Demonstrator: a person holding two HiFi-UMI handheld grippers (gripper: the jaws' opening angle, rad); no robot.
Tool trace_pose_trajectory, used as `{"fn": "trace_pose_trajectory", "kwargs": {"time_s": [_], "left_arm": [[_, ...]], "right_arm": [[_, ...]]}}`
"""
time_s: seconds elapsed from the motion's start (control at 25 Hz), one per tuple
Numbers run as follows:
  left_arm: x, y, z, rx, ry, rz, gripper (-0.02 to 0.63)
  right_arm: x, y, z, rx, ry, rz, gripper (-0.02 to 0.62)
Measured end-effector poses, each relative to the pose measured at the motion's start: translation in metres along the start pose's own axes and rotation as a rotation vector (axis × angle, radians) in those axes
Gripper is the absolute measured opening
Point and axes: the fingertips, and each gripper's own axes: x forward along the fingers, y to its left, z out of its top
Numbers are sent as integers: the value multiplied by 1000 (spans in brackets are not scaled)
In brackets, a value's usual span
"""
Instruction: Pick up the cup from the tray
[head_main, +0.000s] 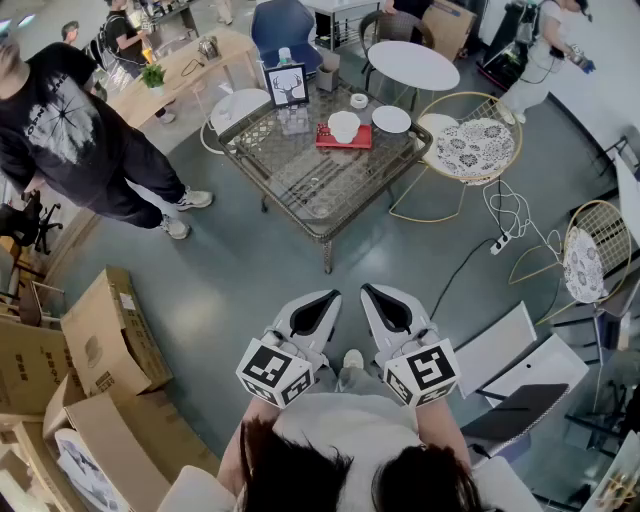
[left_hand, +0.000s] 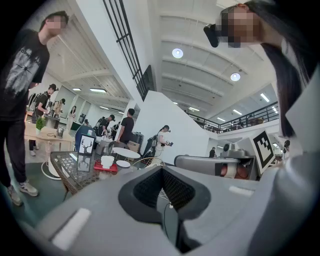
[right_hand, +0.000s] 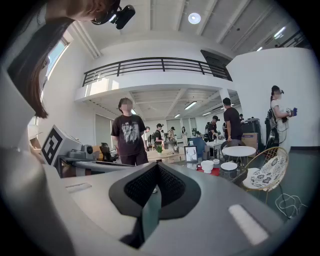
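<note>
A white cup (head_main: 343, 125) stands on a small red tray (head_main: 356, 141) on the far side of a glass-topped wicker table (head_main: 300, 190). In the head view, both grippers are low near my body, well short of the table. My left gripper (head_main: 328, 298) and my right gripper (head_main: 373, 293) are side by side, each shut with nothing in it. The left gripper view shows the cup (left_hand: 107, 161) and tray (left_hand: 102, 169) far off to the left of the shut left gripper (left_hand: 161, 172). In the right gripper view, the cup (right_hand: 207, 165) is distant, right of the shut right gripper (right_hand: 157, 167).
A white saucer (head_main: 391, 119), a tape roll (head_main: 358, 100) and a deer picture frame (head_main: 287, 85) share the table. A person in black (head_main: 70, 140) stands at left. Cardboard boxes (head_main: 100, 350) lie lower left. Wire chairs (head_main: 470, 150) and a power strip (head_main: 500, 243) are at right.
</note>
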Motion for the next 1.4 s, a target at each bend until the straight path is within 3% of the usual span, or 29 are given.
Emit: {"fn": "trace_pose_trajectory", "kwargs": {"time_s": [0.52, 0.68, 0.88, 0.96, 1.0, 1.04, 1.4], "left_arm": [[0, -2, -1, 7, -5, 26, 0], [4, -4, -2, 16, -1, 28, 0], [10, -8, -4, 41, 7, 18, 0], [11, -6, -5, 39, 11, 30, 17], [11, -5, -6, 33, 13, 34, 52], [11, -4, -6, 29, 16, 36, 80], [25, -3, -9, 43, 41, 60, 98]], "right_arm": [[-2, -5, -1, -11, -1, 10, 23], [-1, 0, -3, 11, 5, 96, 23], [-4, -6, -3, 11, 1, 119, 130], [-7, -12, -4, 19, -4, 126, 242], [-8, -15, -5, 18, -1, 130, 322], [-9, -18, -6, 16, 1, 132, 358], [-11, -33, -12, 2, 16, 145, 357]]}}
